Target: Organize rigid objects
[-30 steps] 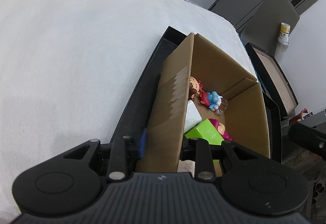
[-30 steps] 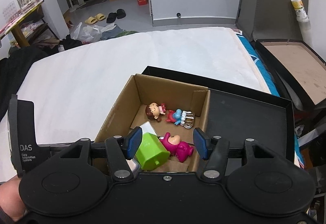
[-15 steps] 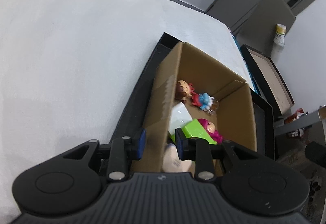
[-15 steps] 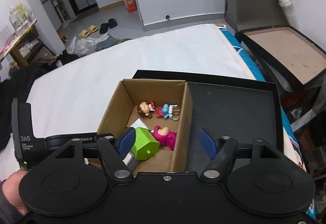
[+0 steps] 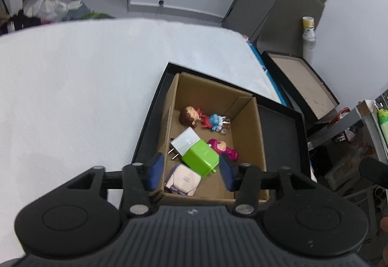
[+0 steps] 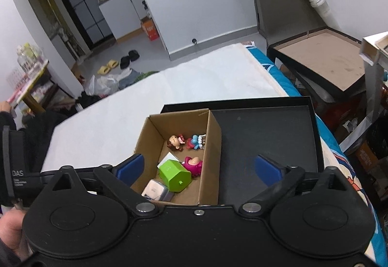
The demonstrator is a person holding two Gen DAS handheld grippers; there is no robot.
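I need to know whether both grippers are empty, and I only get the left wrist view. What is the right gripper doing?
Observer: The right gripper holds nothing. Its jaws are opening wide above the near end of the cardboard box.
Operator: Where do its fingertips show?
Observer: One blue pad is in front of the box's left wall, and the other is in front of the black tray beside the box.
Operator: Is the left gripper in that view?
Observer: Only the side of the left gripper, at the lower left, with a hand holding it.
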